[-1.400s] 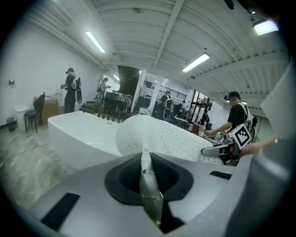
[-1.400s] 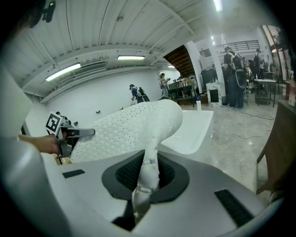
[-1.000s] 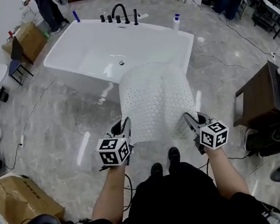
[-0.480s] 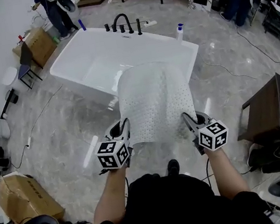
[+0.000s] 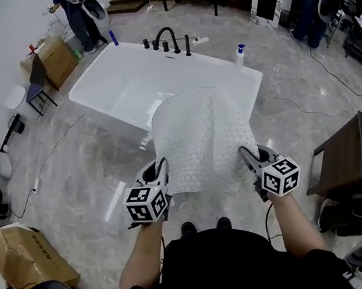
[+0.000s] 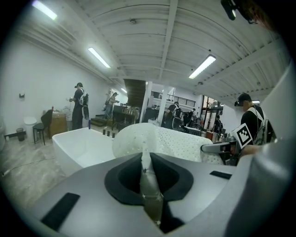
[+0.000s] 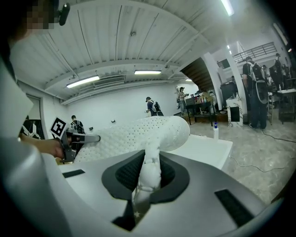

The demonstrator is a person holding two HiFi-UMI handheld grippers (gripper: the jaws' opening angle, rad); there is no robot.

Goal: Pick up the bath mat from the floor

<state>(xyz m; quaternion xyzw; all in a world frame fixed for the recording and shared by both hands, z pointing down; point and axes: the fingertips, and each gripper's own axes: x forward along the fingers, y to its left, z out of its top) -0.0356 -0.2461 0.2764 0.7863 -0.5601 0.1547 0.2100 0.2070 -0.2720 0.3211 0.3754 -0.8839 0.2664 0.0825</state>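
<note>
1. Pinched the near corners of the bath mat (image 5: 204, 137), one in the closed fingers of the left gripper (image 5: 162, 169), one in those of the right gripper (image 5: 246, 158).
2. Held the mat clear of the floor (image 5: 83, 169), arched before the bathtub (image 5: 100, 85).
3. Judged the lift nearly done; called next for a firm pinch and level hands.

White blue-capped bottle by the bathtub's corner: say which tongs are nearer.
Right. The right tongs sit almost straight below the white blue-capped bottle in the head view; the left tongs lie farther, across the white perforated bath mat.
</note>
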